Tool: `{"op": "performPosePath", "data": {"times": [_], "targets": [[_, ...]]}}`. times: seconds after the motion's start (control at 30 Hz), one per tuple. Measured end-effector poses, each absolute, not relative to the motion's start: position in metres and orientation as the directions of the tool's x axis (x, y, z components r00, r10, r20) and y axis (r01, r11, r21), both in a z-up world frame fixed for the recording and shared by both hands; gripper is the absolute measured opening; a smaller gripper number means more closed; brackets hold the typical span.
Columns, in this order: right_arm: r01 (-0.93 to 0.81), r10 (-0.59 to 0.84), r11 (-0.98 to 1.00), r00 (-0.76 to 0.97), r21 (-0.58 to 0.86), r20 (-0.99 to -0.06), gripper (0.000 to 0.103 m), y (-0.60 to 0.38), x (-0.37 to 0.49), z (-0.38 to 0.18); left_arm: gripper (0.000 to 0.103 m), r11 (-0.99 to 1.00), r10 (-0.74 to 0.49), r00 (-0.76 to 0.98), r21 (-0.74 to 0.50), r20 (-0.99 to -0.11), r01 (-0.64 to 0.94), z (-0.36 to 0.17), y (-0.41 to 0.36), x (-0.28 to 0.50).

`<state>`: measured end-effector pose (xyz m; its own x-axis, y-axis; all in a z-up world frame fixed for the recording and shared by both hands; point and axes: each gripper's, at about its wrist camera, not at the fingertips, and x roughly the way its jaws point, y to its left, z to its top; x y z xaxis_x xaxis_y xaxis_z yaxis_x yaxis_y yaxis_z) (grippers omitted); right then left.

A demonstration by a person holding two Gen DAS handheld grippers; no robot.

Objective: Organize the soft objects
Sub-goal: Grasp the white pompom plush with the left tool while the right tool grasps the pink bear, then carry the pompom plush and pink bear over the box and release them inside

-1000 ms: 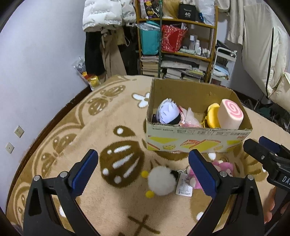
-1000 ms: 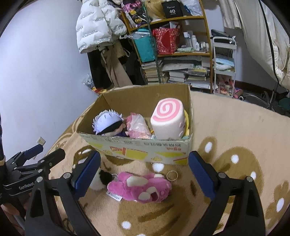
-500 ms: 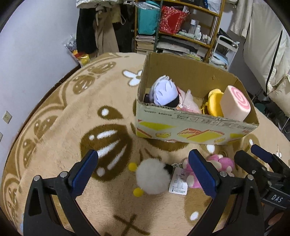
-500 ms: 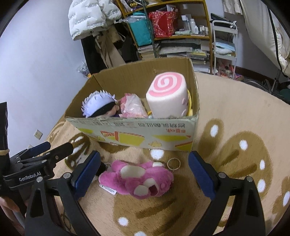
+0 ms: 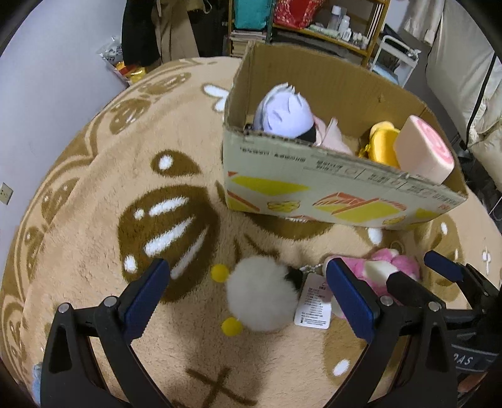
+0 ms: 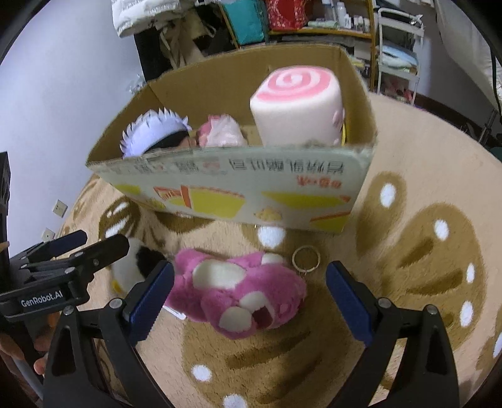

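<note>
A white fluffy plush [image 5: 262, 295] with yellow feet lies on the carpet between the wide-open fingers of my left gripper [image 5: 248, 293]. A paper tag [image 5: 313, 306] hangs off it. Beside it, a pink plush bear [image 6: 238, 295] with a key ring [image 6: 306, 258] lies between the open fingers of my right gripper [image 6: 249, 295]. Just beyond stands the cardboard box [image 6: 238, 191], holding a pink swirl roll cushion [image 6: 296, 106], a white-haired doll [image 5: 284, 113], a pink plush [image 6: 221, 133] and a yellow plush [image 5: 381, 146]. In the left wrist view, the right gripper [image 5: 439, 279] shows at right.
A tan patterned carpet [image 5: 94, 194] covers the floor. Behind the box stand a loaded wooden shelf [image 5: 313, 18], hanging coats [image 6: 150, 18] and a white cart [image 6: 398, 53]. The wall [image 5: 37, 94] with sockets runs along the left. The left gripper [image 6: 62, 254] crosses the right wrist view.
Both grippers have moved down and forward toward the plushes and box, which now look larger. Each plush now lies between its gripper's open fingers.
</note>
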<state>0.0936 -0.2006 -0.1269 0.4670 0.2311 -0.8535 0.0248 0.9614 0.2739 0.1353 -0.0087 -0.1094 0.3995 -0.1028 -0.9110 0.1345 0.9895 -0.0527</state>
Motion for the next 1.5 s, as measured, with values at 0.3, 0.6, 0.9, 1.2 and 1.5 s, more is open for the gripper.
{"op": "performPosePath", "data": {"times": [0.3, 0.6, 0.9, 1.2, 1.5], "targets": [[0.018, 0.257, 0.959, 0.373, 0.284, -0.891, 0.101, -0.196, 0.096, -0.149, 0.099, 0.99, -0.076, 0.304, -0.035, -0.95, 0.138, -0.132, -0.011, 0.14], [0.019, 0.305, 0.944, 0.33, 0.329, -0.893, 0.101, -0.197, 0.095, -0.157, 0.094, 0.99, -0.085, 0.258, -0.051, -0.962, 0.135, -0.143, -0.01, 0.142], [0.0, 0.346, 0.933, 0.285, 0.361, -0.894, 0.101, -0.184, 0.096, -0.164, 0.075, 0.982, -0.087, 0.24, -0.043, -0.967, 0.184, -0.152, -0.021, 0.141], [-0.01, 0.377, 0.921, 0.268, 0.388, -0.887, 0.082, -0.181, 0.093, -0.163, 0.046, 0.975, -0.135, 0.216, -0.091, -0.967, 0.202, -0.155, -0.021, 0.141], [-0.038, 0.337, 0.939, 0.31, 0.343, -0.889, 0.069, -0.18, 0.087, -0.151, 0.04, 0.972, -0.103, 0.266, -0.04, -0.958, 0.231, -0.143, -0.027, 0.128]]}}
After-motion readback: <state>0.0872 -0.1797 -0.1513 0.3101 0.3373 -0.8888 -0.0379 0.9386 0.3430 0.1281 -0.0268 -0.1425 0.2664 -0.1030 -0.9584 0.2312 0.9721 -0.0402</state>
